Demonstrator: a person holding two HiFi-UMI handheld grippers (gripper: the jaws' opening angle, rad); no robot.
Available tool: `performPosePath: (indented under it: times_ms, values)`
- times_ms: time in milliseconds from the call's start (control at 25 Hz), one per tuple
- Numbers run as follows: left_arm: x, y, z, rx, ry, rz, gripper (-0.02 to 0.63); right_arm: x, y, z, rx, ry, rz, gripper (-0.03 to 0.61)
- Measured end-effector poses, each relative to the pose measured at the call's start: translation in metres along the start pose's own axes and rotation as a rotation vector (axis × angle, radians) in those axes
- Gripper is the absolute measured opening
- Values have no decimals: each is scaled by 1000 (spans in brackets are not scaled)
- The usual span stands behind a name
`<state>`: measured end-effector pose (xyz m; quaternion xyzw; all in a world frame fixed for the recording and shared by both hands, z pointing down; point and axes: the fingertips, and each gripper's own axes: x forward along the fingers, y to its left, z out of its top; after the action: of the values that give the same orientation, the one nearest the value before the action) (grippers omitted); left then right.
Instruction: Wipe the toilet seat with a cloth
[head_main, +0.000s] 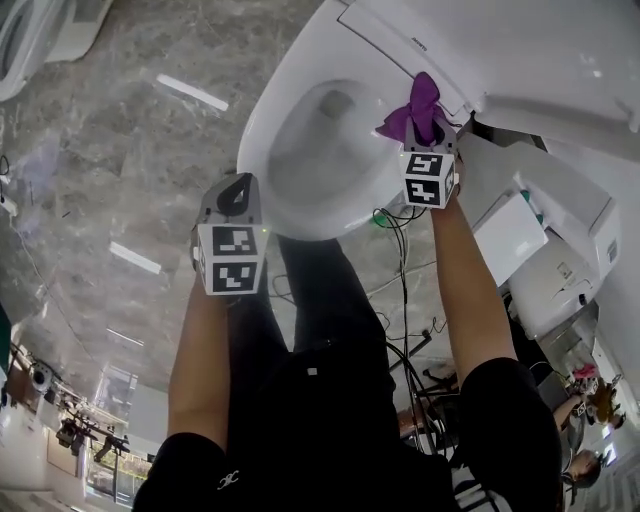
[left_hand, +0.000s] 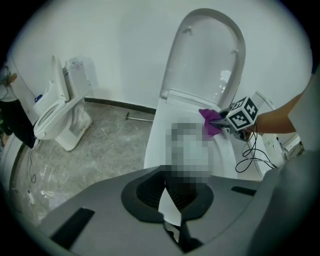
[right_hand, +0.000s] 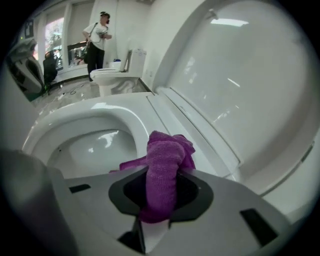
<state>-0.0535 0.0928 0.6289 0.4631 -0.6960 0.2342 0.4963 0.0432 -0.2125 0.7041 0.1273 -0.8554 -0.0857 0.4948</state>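
Observation:
A white toilet stands with its lid raised and its seat down around the bowl. My right gripper is shut on a purple cloth, which rests on the right rear part of the seat near the hinge. The cloth bunches out between the jaws, over the seat, in the right gripper view. From the left gripper view the cloth and the right gripper show over the seat's right side. My left gripper hangs shut and empty in front of the bowl, apart from it.
A second white toilet stands at the left on the grey marble floor. Cables run along the floor by the toilet's right side. White fixtures crowd the right. A person stands far back.

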Motion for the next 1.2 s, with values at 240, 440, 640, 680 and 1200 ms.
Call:
performPosePath:
  times_ms: [240,440,640,680,1200]
  values:
    - [2,5,-12,-27,-5,-8,6,36,31,70,-143,-73,33,92]
    - [-1,13,-21,-37,-2,-3,6,51,76,131,-263,-140,92,92]
    - [-2,20,-23,-40,0,3,6,54,92,146,-346,-165,133,92]
    - [-2,21,-22,-39,0,3,6,54,90,144,-347,-163,139,92]
    - [7,12,-10,9,5,-22,6,27,-22,98,-51,-122,-77,92]
